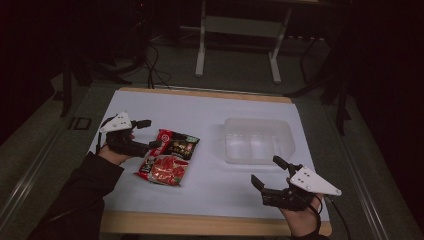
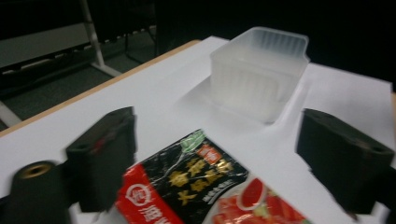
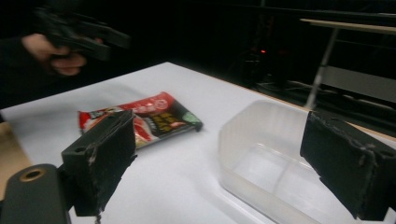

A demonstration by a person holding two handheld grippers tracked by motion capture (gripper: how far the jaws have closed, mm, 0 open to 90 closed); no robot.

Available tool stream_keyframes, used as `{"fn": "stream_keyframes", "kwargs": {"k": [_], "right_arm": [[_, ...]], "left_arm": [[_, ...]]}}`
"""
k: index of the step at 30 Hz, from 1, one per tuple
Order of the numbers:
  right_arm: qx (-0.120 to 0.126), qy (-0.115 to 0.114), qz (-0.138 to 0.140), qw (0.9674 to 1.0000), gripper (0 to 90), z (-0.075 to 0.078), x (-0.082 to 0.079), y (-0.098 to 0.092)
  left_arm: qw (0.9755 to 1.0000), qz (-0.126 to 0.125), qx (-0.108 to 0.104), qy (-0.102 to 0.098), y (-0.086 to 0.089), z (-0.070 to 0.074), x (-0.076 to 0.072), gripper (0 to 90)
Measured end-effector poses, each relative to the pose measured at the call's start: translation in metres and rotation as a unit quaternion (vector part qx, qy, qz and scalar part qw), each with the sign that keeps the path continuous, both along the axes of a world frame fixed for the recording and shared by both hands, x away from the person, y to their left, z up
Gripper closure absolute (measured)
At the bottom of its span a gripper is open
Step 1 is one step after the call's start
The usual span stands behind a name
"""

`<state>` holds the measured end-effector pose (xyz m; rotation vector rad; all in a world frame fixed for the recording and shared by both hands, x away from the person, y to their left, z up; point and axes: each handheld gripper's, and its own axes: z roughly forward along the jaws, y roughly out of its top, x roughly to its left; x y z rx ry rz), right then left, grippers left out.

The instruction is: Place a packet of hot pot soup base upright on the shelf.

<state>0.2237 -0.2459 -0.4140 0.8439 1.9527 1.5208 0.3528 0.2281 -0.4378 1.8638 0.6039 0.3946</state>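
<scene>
Showing left gripper (image 2: 224,163) fingers wide over sauce packet (image 2: 205,186); right gripper (image 1: 272,175) fingers wide, empty

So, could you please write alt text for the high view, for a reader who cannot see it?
A red and black food packet lies on a white table, with the open left gripper at its left edge. A clear plastic container stands to the right, and the right gripper hovers open near it.
</scene>
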Motion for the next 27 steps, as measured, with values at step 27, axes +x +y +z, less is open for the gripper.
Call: {"fn": "stream_keyframes", "kwargs": {"k": [27], "right_arm": [[0.002,0.014,0.033,0.9994,14.2,-0.005,0.000,0.005]], "left_arm": [[0.9917,0.041,0.092,0.080,-0.006,-0.074,0.093,46.9]]}}
